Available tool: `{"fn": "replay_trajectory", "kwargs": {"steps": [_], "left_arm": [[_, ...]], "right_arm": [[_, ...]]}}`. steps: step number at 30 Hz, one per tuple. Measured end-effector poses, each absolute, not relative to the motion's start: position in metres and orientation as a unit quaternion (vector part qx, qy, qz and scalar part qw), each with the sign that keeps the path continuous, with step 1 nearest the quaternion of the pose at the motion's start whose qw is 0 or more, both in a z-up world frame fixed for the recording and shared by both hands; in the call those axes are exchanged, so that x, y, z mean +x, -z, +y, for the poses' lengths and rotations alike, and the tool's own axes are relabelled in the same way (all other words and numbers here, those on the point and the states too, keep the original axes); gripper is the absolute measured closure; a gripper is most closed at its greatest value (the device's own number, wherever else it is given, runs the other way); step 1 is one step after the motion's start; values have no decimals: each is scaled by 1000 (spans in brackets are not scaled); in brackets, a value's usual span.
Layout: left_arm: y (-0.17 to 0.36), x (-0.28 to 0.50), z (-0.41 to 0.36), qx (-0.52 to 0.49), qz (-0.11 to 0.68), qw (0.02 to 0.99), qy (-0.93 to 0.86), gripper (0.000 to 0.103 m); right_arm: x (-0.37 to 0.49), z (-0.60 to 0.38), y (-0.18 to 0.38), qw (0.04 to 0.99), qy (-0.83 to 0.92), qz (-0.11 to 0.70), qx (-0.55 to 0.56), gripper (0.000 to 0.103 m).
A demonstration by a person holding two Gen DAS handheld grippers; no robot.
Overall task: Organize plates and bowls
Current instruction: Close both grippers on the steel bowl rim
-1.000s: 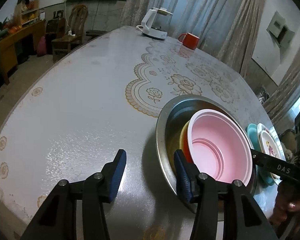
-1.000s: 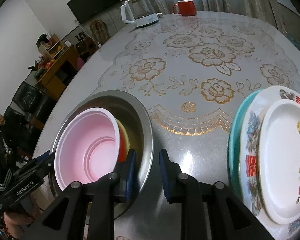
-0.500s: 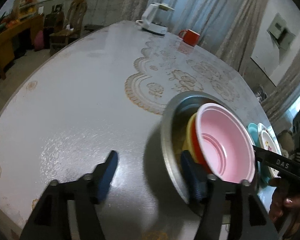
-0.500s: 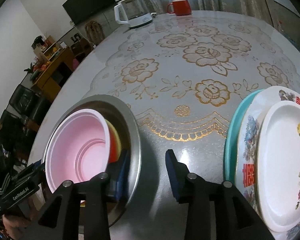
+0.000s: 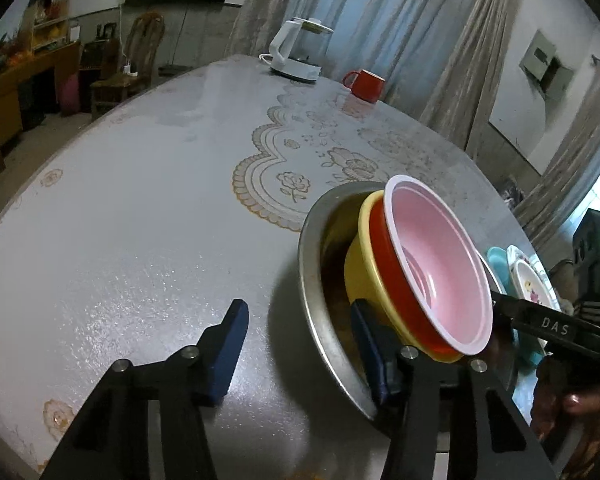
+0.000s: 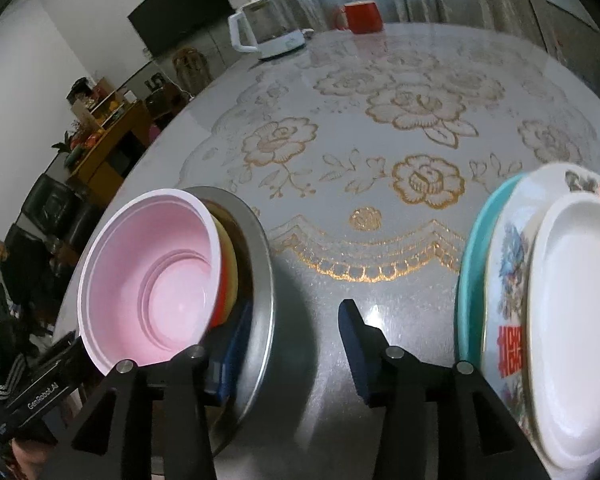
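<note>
1. Both grippers, left gripper [image 5: 300, 344] and right gripper [image 6: 296, 348], are spread, straddling opposite rims of the steel basin [image 5: 316, 312].
2. The nested bowls [image 5: 428, 264] sit inside; the plates [image 6: 548, 320] lie beside.
3. Squeeze both together, keeping it level.

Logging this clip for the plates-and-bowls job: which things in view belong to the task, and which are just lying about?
Task things:
- metal basin
- nested bowls inside it: pink bowl, red bowl, yellow bowl
- plate stack with teal plate at the bottom
- left gripper and right gripper, each straddling the basin rim

Lying about:
- white kettle
- red mug
</note>
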State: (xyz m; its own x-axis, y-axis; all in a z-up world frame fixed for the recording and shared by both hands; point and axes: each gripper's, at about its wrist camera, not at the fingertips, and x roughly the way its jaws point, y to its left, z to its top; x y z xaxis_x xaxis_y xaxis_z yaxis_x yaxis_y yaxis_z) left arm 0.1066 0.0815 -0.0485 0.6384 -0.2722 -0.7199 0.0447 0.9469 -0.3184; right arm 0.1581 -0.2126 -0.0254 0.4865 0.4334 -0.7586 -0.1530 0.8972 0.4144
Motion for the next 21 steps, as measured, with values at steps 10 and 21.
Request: {"fn": "replay_trajectory", "kwargs": {"steps": [10,21], "left_arm": [[51,111,82,-136,413,897,85,47],[45,100,71,-115,380,915,79,71]], "right_arm": [[160,-214,27,844,-170,482,163,58],[164,-211,32,827,-210,486,186,82]]}}
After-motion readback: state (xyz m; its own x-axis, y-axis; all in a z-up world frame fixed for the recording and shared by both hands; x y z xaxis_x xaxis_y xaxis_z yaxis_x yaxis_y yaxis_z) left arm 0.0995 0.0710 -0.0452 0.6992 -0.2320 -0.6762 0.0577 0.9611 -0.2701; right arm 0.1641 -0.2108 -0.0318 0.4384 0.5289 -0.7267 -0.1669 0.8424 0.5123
